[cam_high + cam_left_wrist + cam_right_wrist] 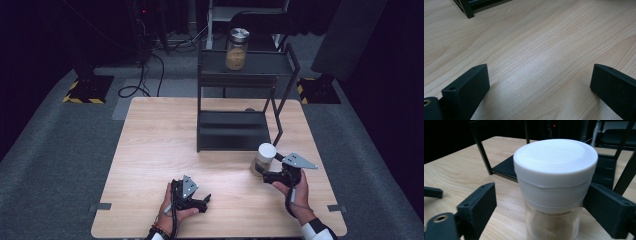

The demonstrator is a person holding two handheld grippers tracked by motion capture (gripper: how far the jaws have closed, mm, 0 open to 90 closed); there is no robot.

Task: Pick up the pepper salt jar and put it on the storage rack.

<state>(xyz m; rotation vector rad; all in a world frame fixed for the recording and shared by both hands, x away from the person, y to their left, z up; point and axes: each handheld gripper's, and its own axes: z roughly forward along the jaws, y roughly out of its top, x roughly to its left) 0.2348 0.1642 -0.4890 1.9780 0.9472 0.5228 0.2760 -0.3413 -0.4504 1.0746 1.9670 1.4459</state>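
White-capped jar (555, 192) upright at the table's (160, 150) four o'clock, off the rack's (235, 131) front corner, bracketed by right gripper (264, 173), pads not yet biting; left gripper (537, 87) agape, empty, farther off.

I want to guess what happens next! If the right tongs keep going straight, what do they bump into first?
Probably the white-lidded jar: it already stands between the jaws of the right tongs, with the black rack just behind it.
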